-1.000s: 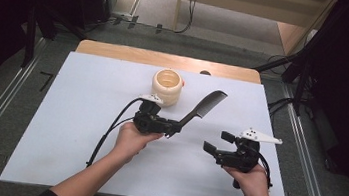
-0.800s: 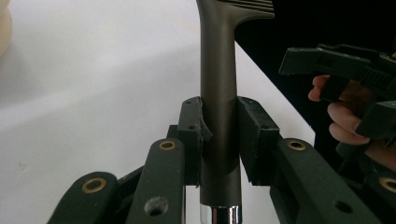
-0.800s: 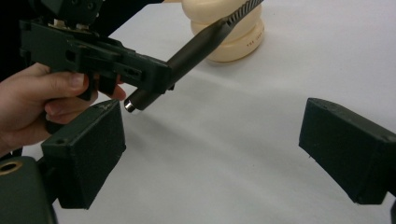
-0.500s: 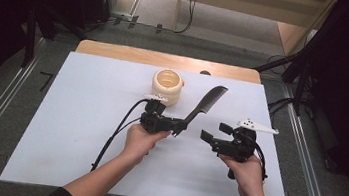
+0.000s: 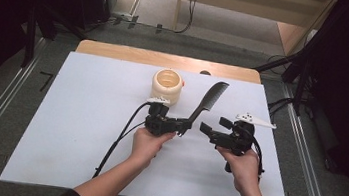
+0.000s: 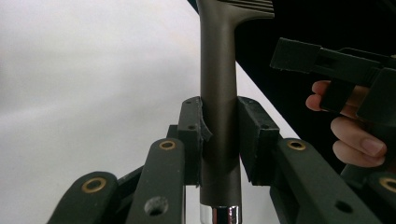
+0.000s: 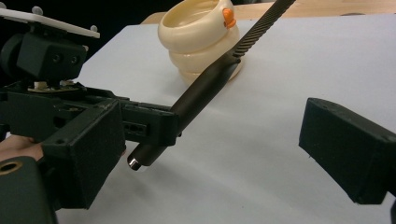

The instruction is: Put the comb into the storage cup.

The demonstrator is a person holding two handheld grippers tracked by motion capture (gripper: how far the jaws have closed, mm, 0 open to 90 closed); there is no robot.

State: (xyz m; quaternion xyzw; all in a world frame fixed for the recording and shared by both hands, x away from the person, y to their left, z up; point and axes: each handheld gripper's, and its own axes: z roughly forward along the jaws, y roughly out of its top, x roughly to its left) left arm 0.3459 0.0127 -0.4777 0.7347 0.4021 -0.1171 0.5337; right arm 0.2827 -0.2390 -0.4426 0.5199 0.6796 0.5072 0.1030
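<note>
The left gripper (image 5: pixel 184 126) clamps the handle of a dark comb (image 5: pixel 207 102), whose long axis slants up and away just beside the cream duck-beaked cup (image 5: pixel 167 85). The right gripper (image 5: pixel 209 130) waits unclenched, near the handle's butt end, the 2 tools almost facing.

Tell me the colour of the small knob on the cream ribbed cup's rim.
Orange knob on the cream ribbed cup; clearest in the right gripper view.

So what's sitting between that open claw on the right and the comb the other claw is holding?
Nothing: in the high view, bare white table separates the right claw from the comb clamped in the left claw.
</note>
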